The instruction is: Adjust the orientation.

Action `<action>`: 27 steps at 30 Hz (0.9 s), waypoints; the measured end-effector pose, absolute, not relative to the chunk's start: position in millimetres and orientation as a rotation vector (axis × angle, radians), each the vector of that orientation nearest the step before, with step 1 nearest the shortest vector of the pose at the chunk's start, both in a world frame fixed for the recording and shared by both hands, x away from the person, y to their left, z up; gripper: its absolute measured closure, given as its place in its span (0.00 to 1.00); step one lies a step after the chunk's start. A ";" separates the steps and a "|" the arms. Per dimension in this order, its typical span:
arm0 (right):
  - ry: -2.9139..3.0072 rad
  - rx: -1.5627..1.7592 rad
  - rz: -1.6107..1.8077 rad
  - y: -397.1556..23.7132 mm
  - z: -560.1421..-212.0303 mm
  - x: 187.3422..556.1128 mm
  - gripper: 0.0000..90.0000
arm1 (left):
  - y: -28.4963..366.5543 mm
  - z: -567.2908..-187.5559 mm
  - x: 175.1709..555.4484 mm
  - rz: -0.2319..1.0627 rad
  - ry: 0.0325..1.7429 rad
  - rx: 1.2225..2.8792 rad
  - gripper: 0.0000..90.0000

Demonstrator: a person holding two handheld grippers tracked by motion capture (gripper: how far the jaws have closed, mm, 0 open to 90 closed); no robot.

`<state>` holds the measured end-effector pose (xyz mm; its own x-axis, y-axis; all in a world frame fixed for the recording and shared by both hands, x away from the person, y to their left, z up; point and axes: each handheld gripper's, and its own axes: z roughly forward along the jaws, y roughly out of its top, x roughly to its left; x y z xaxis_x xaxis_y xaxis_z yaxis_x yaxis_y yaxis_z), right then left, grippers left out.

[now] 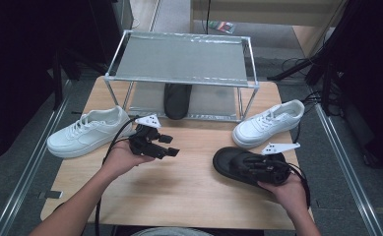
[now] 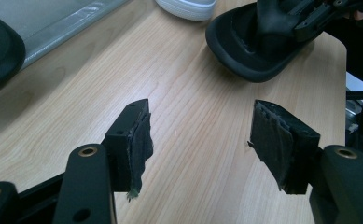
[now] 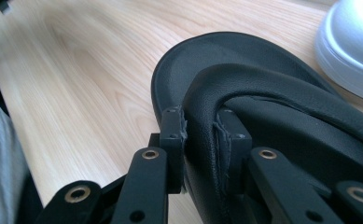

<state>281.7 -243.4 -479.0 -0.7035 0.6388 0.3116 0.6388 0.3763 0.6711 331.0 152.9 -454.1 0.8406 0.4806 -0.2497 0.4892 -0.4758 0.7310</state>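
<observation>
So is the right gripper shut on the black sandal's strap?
Yes, the right gripper is shut: its fingers pinch the black sandal strap.

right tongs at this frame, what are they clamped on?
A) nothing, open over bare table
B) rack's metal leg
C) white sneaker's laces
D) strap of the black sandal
D: in the right gripper view the right tongs pinch the black sandal's strap from both sides, pads pressed against it.
</observation>
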 end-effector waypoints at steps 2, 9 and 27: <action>-2.609 -1.196 -1.276 -236.1 -476.1 283.2 0.85 | 154.2 -454.0 330.0 -0.013 0.709 2.146 0.43; -2.595 -1.167 -1.292 -208.5 -469.3 290.3 0.85 | 159.5 -454.4 326.0 -0.010 0.720 2.140 0.43; -2.574 -1.135 -1.307 -140.2 -469.3 305.5 0.85 | 170.4 -456.5 313.3 0.006 0.750 2.129 0.42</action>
